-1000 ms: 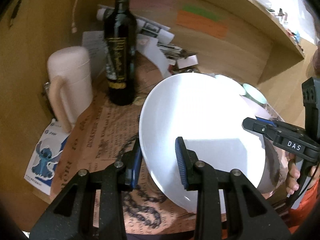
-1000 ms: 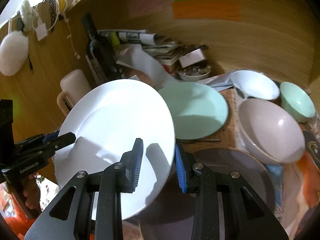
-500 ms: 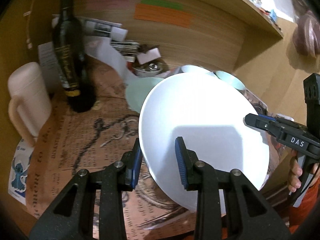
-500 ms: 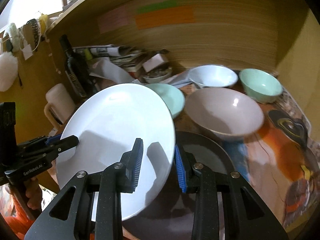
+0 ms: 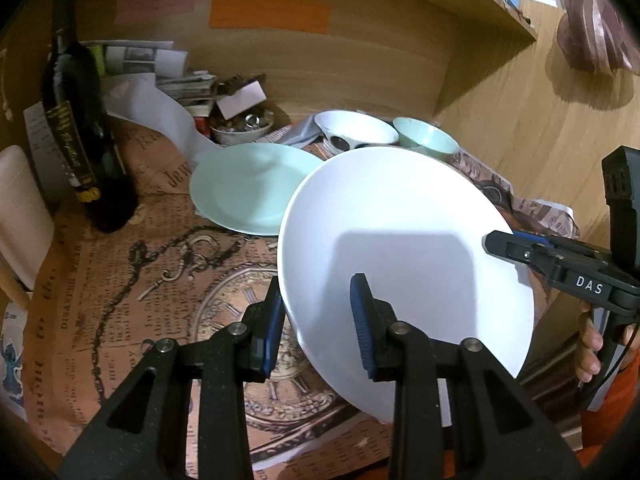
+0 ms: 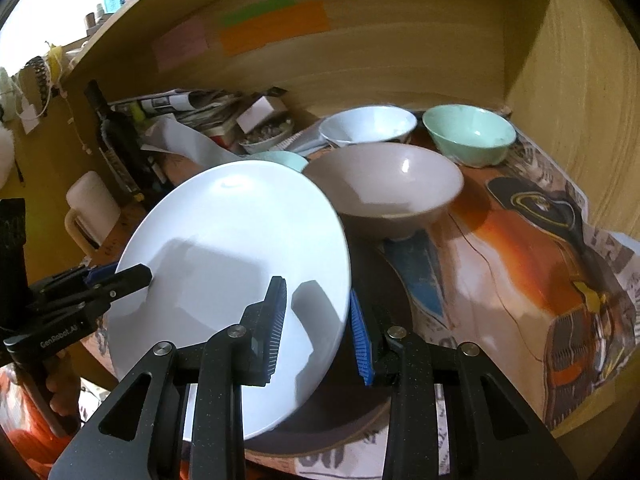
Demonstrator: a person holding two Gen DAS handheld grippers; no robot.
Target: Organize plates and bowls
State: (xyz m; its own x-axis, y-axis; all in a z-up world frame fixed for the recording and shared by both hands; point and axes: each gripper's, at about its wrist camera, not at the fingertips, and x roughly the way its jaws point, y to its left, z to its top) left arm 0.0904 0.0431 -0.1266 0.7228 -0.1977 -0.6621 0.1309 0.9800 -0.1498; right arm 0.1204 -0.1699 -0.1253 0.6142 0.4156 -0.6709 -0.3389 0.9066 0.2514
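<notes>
A large white plate (image 5: pixel 404 264) hangs tilted above the table, held at opposite rims by both grippers. My left gripper (image 5: pixel 318 324) is shut on its left rim, and my right gripper (image 6: pixel 318 328) is shut on its right rim; the plate also shows in the right wrist view (image 6: pixel 224 256). Under it lies a dark brown plate (image 6: pixel 376 360). A mint plate (image 5: pixel 248 188) lies flat behind. A grey-pink bowl (image 6: pixel 384 192), a white bowl (image 6: pixel 368 126) and a mint bowl (image 6: pixel 468 134) stand at the back right.
A dark wine bottle (image 5: pixel 80 136) and a cream mug (image 5: pixel 20 216) stand at the left. Newspapers and a small dish of clutter (image 5: pixel 240 124) lie against the back wall. Wooden walls close the shelf at the back and right (image 6: pixel 580 100).
Both grippers have carried the white plate to the right, away from the bottle and mug. The mint plate and back bowls have come into the left wrist view.
</notes>
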